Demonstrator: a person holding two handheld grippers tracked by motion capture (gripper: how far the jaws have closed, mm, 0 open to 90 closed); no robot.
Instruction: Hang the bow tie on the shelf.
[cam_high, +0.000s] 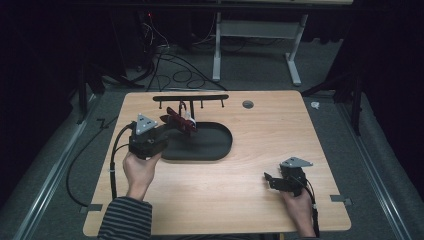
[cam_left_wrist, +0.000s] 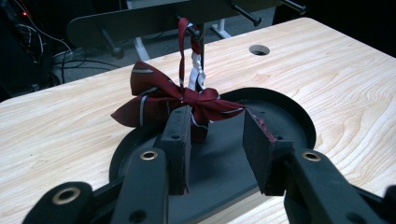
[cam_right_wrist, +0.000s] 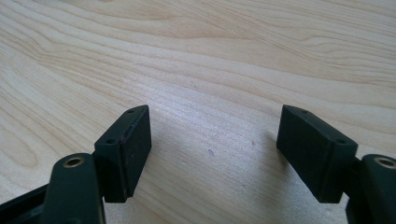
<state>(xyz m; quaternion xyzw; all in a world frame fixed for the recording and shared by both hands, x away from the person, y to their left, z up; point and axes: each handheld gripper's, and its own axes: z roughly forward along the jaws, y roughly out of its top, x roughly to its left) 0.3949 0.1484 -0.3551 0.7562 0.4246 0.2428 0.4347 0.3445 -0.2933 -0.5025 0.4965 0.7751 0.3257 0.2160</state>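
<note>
Now, line by line:
Bow tie: the dark red bow tie (cam_left_wrist: 180, 100) hangs by its strap from a peg of the black rack (cam_high: 190, 97) at the far edge of the surface (cam_high: 260, 150), dangling just over the oval black tray (cam_high: 215, 145).
Left claw: the left claw (cam_left_wrist: 217, 140) stands wide, jaws either side of the bow's lower part; the left jaw seems to touch the cloth, the right is apart from it.
Right claw: the right claw (cam_right_wrist: 215, 149) is wide and empty, low over bare wood, well apart from the tray.
Handling: judged light, soft and floppy, likely to swing on its strap; the middle knot looks the firmest place to pinch.
Writing: no brand, label or lettering can be read.
</note>
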